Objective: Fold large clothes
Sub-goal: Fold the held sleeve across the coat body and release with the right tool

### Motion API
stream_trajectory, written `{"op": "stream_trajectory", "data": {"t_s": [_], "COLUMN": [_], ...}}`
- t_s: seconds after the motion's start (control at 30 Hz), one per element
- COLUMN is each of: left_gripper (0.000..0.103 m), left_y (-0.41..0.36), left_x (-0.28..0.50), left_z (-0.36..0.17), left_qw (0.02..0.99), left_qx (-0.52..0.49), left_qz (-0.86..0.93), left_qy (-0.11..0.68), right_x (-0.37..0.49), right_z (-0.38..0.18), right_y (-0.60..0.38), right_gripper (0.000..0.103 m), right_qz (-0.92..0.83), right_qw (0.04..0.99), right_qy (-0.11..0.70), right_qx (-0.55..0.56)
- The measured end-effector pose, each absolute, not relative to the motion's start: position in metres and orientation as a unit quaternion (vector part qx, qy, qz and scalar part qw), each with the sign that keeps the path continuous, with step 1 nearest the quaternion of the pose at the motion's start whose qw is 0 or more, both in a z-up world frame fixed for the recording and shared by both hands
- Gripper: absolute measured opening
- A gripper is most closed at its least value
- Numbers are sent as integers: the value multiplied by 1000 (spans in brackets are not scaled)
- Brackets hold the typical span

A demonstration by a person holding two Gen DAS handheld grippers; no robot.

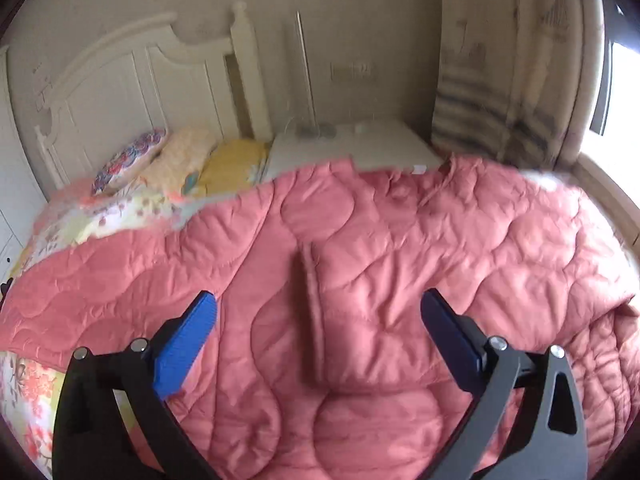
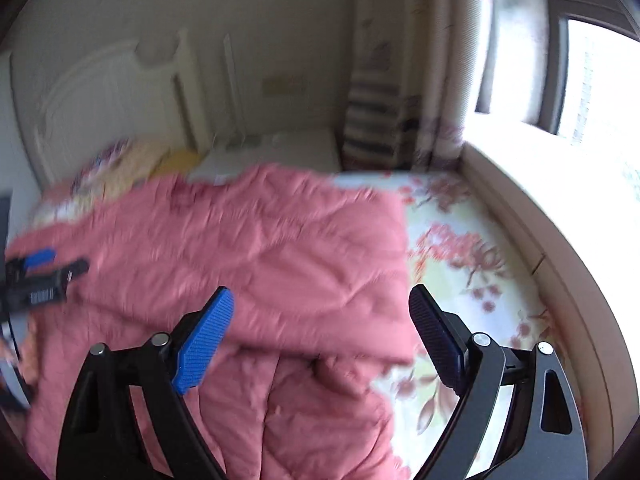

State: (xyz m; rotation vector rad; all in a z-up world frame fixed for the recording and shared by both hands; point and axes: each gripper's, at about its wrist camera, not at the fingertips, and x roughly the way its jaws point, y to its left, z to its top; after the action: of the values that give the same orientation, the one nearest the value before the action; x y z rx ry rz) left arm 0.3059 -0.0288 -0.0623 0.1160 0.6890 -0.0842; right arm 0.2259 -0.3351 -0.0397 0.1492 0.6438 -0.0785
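pink quilt (image 1: 380,248) lies folded over on the bed (image 2: 460,240), so its layers stack | left claw (image 1: 318,312) wide open, holds nothing | right claw (image 2: 322,308) open above the quilt's edge, holds nothing

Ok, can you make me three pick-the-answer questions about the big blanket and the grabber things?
1. Where does the pink quilt lie?
A on the bed
B on the floor
C on a chair

2. What colour are the finger pads?
A red
B blue
C green

3. How is the left gripper?
A shut on the quilt
B shut on a pillow
C open, holding nothing

Answers: 1 A, it is spread over the floral sheet before the headboard. 2 B, both grippers show blue pads. 3 C, its fingers stand wide apart above the quilt.
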Motion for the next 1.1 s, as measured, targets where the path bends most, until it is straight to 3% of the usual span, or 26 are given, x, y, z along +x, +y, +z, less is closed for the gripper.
{"op": "stream_trajectory", "data": {"t_s": [0.1, 0.27, 0.57, 0.67, 0.77, 0.87, 0.97, 1.0, 1.03, 1.1], "left_gripper": [101, 101, 101, 101, 101, 101, 101, 101, 101, 101], "left_y": [-43, -68, -61, -59, -59, -59, -59, -59, -59, -58], "left_x": [310, 331, 340, 341, 339, 338, 338, 337, 337, 337], "left_z": [-63, -116, -127, -127, -127, -128, -128, -128, -127, -127], "left_qw": [939, 903, 893, 893, 893, 894, 894, 894, 894, 894], "left_qx": [32, 78, 53, 50, 50, 50, 51, 52, 52, 51], "left_qz": [-92, -116, -126, -127, -127, -127, -126, -125, -125, -125], "left_qy": [330, 406, 428, 428, 428, 428, 427, 427, 426, 426], "right_x": [256, 298, 337, 373, 395, 387, 346, 329, 316, 295], "right_z": [-45, -107, -62, -72, -100, -92, -64, -58, -56, -67], "right_y": [-331, -319, -344, -353, -361, -355, -336, -327, -315, -289], "right_gripper": [76, 70, 70, 70, 74, 76, 78, 88, 90, 90], "right_qz": [-24, -36, -52, -56, -65, -79, -52, -46, -46, -42], "right_qw": [944, 901, 916, 899, 874, 875, 900, 910, 915, 912], "right_qy": [320, 430, 391, 424, 472, 470, 425, 406, 397, 409], "right_qx": [82, 49, 69, 95, 98, 83, 83, 69, 45, -5]}}
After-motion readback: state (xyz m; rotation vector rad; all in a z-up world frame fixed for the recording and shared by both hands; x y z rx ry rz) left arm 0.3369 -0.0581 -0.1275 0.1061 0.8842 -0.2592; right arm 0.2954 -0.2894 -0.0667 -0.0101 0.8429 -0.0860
